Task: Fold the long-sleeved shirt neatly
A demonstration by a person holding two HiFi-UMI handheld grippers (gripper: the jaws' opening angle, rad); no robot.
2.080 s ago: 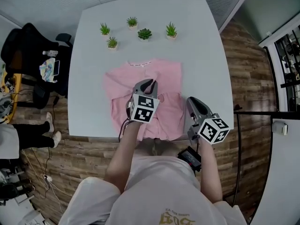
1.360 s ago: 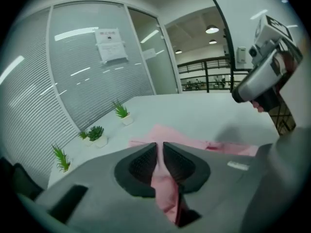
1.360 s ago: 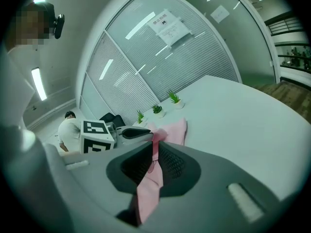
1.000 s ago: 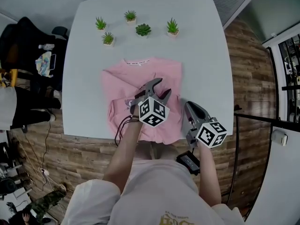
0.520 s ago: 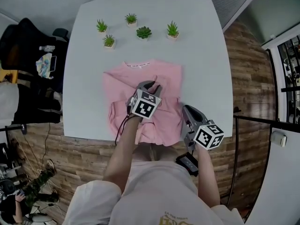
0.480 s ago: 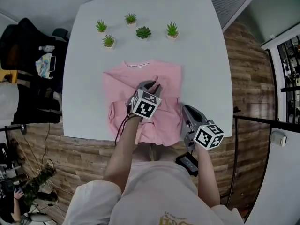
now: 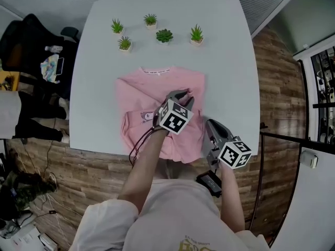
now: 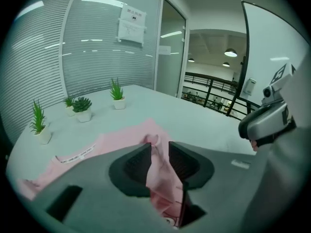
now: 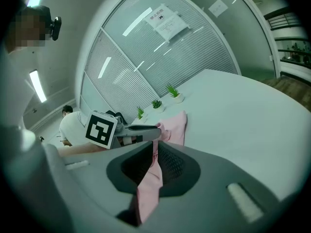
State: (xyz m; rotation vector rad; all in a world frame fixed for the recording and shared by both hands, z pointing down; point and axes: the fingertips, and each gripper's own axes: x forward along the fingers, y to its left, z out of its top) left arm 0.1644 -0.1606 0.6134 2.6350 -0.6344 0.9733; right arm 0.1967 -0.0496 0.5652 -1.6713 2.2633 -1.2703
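Note:
The pink long-sleeved shirt (image 7: 152,88) lies on the white table (image 7: 225,51) with its collar away from me. My left gripper (image 7: 183,94) is over the shirt's right half. Its jaws have just been closing and now pinch a raised fold of pink fabric (image 8: 156,142), which stands between the pads. My right gripper (image 7: 209,123) sits at the shirt's near right edge, shut on a strip of the fabric (image 9: 150,178) that hangs down through its jaws. From the right gripper view, the left gripper (image 9: 146,128) shows just beyond, holding its pink fold up.
Several small potted plants (image 7: 157,33) stand in a cluster at the table's far side. A dark chair with bags (image 7: 36,51) and a person (image 7: 21,114) are off the table's left edge. Wooden floor (image 7: 277,88) lies to the right of the table.
A second ago the left jaws stood wide open over the shirt's middle. They have shut on a fold, rolled, and shifted right with it. The right gripper has stayed put.

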